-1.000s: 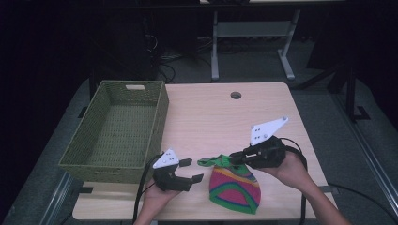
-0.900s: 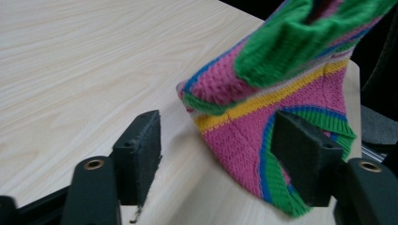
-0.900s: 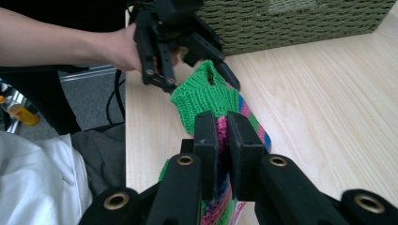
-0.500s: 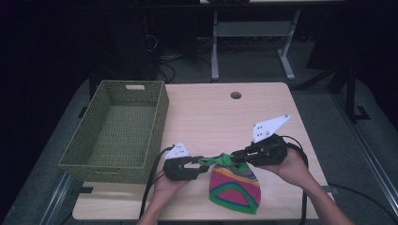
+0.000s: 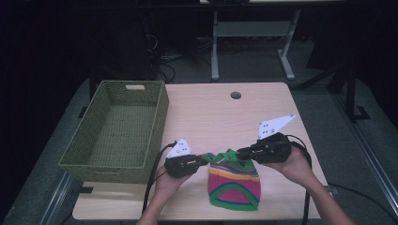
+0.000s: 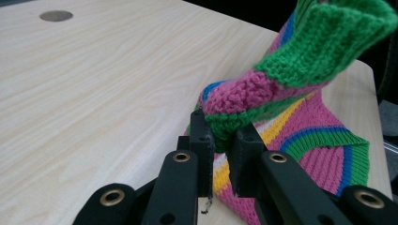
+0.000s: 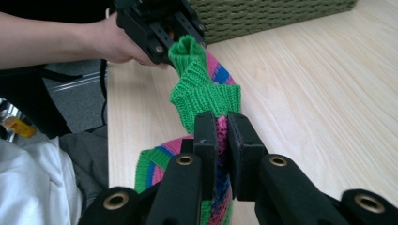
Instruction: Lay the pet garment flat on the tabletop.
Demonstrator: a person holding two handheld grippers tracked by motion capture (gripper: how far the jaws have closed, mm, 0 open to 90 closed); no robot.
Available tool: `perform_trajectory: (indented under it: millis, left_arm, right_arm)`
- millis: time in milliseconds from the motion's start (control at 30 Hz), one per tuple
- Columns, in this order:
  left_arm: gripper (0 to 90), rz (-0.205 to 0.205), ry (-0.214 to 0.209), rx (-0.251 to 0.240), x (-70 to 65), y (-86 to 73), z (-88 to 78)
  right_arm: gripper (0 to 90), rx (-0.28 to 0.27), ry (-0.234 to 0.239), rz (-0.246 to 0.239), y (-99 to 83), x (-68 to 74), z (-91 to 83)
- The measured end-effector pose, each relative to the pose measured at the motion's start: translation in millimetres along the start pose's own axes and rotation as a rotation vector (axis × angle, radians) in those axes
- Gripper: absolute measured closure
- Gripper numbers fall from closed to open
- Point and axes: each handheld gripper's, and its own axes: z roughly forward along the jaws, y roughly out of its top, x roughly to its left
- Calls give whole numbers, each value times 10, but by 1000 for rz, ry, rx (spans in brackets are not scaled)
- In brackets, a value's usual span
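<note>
Your desk [image 5: 206, 112] carries a green woven basket [image 5: 117, 131] at the left. The striped knit hat [image 5: 233, 183] lies at the near edge. Your left tool [image 5: 205, 159] has just closed, clamped on the hat's green rim; your right tool [image 5: 240, 152] pinches that rim too.

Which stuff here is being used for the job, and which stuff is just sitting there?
Used for the job:
- knitted striped hat
- left gripper, jaws just closing, now clamped on the hat's green edge
- right gripper, clamped on the same edge
- green basket, probably where the hat goes

Just sitting there:
- table
- round hole in the table
</note>
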Motion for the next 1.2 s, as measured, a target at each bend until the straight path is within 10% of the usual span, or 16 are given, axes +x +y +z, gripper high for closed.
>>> perform_trajectory:
  millis: [1200]
  left_arm:
    - [831, -140, 165, 12, 344, 222, 275]
  right_arm:
    - [823, -12, -146, 169, -11, -866, 167]
